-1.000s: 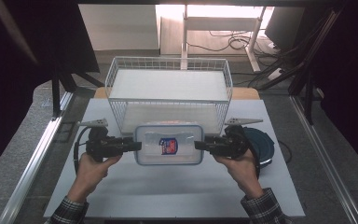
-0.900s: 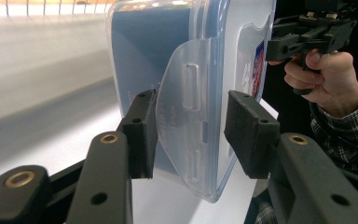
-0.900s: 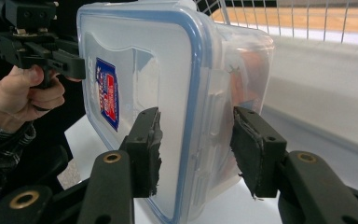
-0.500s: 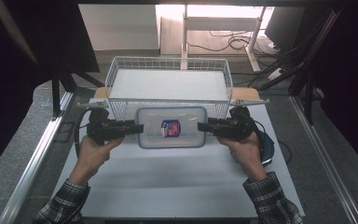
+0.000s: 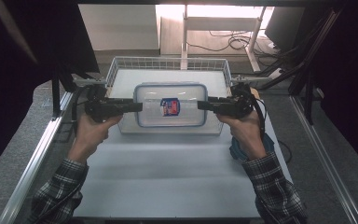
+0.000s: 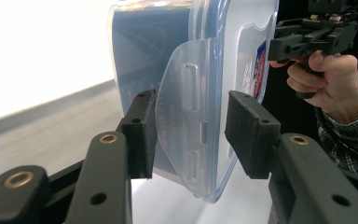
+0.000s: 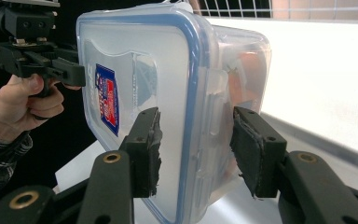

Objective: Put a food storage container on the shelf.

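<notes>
A clear lidded food container (image 5: 171,111) with a blue seal hangs over the white wire basket (image 5: 168,64), clamped at its two ends. The left gripper (image 5: 138,106) and right gripper (image 5: 201,105) each stand part-open, apparently pressing its side latches.

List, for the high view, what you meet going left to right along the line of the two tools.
Person's left hand → left tool → clear lidded container → right tool → person's right hand.
</notes>
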A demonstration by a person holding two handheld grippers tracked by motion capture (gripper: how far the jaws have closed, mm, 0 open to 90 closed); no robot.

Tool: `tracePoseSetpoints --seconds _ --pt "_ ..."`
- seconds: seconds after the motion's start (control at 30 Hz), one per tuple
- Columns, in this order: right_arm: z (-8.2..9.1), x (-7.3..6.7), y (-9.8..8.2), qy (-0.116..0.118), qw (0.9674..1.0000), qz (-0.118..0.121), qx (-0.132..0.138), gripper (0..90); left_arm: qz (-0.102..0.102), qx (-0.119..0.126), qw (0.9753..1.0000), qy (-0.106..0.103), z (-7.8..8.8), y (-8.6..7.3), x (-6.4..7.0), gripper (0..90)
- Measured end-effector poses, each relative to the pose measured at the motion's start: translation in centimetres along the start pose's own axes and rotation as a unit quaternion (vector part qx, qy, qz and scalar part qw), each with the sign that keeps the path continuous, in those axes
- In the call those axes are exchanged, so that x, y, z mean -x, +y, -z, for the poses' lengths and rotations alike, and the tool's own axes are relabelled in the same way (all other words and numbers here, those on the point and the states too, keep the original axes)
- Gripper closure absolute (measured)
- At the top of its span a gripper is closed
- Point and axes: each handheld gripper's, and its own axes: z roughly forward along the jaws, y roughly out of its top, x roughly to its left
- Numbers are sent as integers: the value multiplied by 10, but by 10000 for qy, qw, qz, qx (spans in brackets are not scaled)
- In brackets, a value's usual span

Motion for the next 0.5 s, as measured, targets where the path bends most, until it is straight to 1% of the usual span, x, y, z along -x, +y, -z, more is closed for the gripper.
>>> tracePoseSetpoints --seconds 0.2,0.5 --pt "-6 8 14 51 9999 -74 83 527 2 26 10000 66 1 17 -6 542" --pt "-9 16 41 -5 9997 -58 219 526 18 126 9999 17 -1 42 -18 541"
